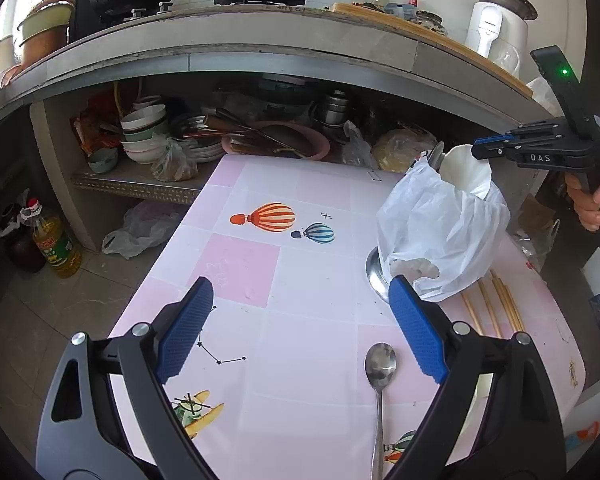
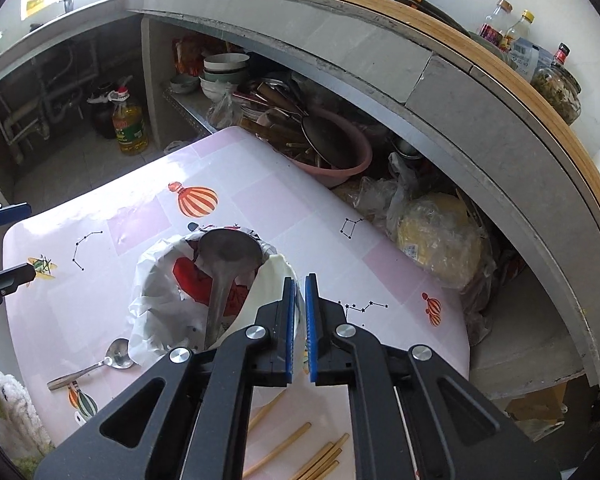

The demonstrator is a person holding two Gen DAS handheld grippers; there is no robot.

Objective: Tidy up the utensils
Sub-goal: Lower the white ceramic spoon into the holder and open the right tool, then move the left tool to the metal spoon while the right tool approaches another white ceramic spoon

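White plastic forms the bag (image 1: 440, 228) standing on the pink balloon-print table (image 1: 300, 300), and only the right wrist view looks down its open mouth, where a steel ladle (image 2: 226, 268) rests bowl-up against the rim. From the left wrist view the left gripper (image 1: 302, 324) hangs over the table with its blue pads spread wide and nothing between them, a small spoon (image 1: 380, 364) lying just below and the bamboo chopsticks (image 1: 496, 308) beside the bag. Seen from that side, the right gripper (image 1: 476, 148) meets the bag's upper edge, while its own camera shows the right gripper's pads nearly together with a narrow gap, whether pinching the rim I cannot tell.
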